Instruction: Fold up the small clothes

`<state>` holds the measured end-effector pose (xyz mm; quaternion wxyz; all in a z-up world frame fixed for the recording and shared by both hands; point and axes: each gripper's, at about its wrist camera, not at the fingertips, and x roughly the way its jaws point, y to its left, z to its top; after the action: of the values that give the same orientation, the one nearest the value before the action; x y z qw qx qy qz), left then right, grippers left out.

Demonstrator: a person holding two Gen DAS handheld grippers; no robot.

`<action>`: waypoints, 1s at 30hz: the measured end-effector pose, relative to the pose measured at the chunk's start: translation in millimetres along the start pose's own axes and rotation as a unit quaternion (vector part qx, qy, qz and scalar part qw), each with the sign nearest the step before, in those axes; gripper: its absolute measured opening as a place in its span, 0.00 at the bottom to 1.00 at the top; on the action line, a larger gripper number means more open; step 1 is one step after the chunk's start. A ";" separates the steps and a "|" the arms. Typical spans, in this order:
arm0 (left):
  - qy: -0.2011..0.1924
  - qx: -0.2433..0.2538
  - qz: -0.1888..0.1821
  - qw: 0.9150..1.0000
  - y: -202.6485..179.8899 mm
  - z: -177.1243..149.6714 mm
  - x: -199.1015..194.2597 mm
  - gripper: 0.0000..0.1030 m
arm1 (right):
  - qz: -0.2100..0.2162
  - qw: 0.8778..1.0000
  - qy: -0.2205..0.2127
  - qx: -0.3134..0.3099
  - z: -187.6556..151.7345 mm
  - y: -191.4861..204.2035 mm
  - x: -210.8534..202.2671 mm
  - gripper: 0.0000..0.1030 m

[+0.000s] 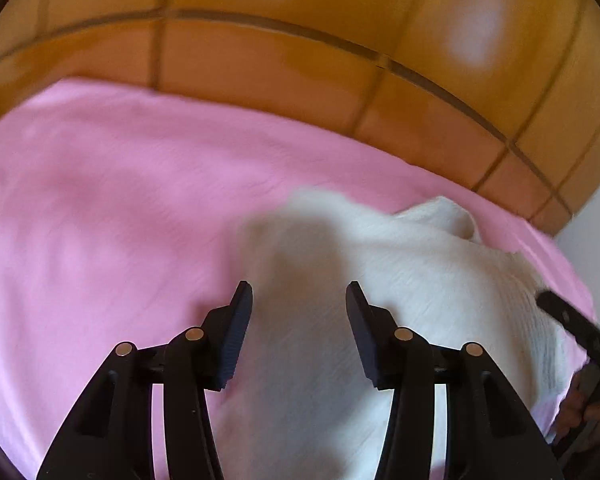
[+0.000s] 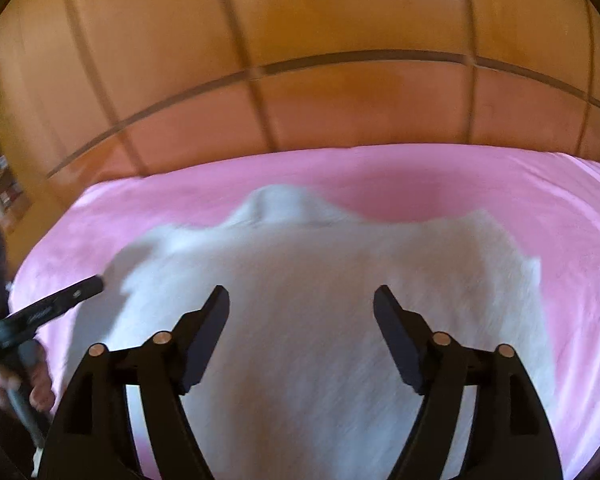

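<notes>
The white garment (image 2: 300, 300) lies on the pink sheet (image 2: 560, 240) of a bed, below a wooden headboard (image 2: 340, 80); both views are blurred.

At the garment's left side, the left gripper (image 1: 299, 294) hangs just above the cloth with its jaws apart and nothing between them. The right gripper (image 2: 301, 296) hovers over the middle, jaws wider apart, also empty.

The garment looks released after a fold, though how neat it lies is unclear. For the next fold, I would bring each gripper to a matching edge, pinch only the top layer, lift together, and carry the cloth across evenly so the edges meet without bunching.
</notes>
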<state>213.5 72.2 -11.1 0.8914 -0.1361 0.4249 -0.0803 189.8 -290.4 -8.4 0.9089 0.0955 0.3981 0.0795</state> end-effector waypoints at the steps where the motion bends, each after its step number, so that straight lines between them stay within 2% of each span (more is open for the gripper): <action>1: 0.003 -0.012 0.000 1.000 10.3 -6.2 -4.7 0.46 | 0.011 1.000 0.002 -0.007 -7.4 7.3 -6.0 0.74; 3: 0.010 -0.041 -0.016 0.999 34.8 -25.5 -20.4 0.46 | 0.028 0.999 0.007 -0.019 -28.2 22.8 -15.3 0.75; 5: 0.020 -0.058 -0.033 0.998 47.4 -43.8 -30.4 0.46 | 0.027 0.999 0.014 -0.026 -41.9 32.8 -16.8 0.75; 10: 0.034 -0.042 -0.029 0.998 44.9 -70.2 -34.6 0.46 | 0.006 0.999 0.037 -0.032 -72.1 41.2 -5.4 0.75; 11: 0.036 -0.034 -0.013 0.999 40.3 -72.2 -31.7 0.46 | 0.000 0.999 0.037 -0.038 -74.5 40.4 -4.0 0.75; 13: 0.039 -0.008 0.054 0.998 34.6 -74.4 -22.4 0.42 | -0.028 0.997 0.042 -0.066 -82.3 39.0 2.5 0.75; 14: 0.040 -0.009 0.062 0.997 35.1 -75.9 -21.0 0.41 | -0.044 0.995 0.045 -0.079 -88.3 34.5 7.9 0.75; 18: 0.034 -0.006 0.075 0.997 25.9 -73.2 -31.6 0.41 | -0.033 0.997 0.034 -0.064 -97.9 24.0 10.2 0.76; 22: -0.001 0.009 0.072 0.997 9.5 -61.4 -53.8 0.43 | -0.039 0.997 0.035 -0.062 -98.4 26.1 8.3 0.80; 23: -0.008 0.012 0.068 0.998 5.9 -56.0 -56.9 0.47 | -0.039 0.997 0.036 -0.061 -97.4 27.7 7.9 0.81; 24: -0.018 0.016 0.065 0.998 0.3 -51.7 -63.5 0.56 | -0.038 0.997 0.037 -0.060 -97.0 28.7 5.5 0.83; 30: -0.049 0.050 0.060 0.996 -24.7 -35.2 -74.6 0.57 | -0.028 0.998 0.030 -0.037 -84.2 27.1 -13.0 0.85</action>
<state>138.7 62.0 30.2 0.9202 -0.0692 0.3831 -0.0412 117.0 -257.8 -48.8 0.9015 0.0478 0.4242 0.0718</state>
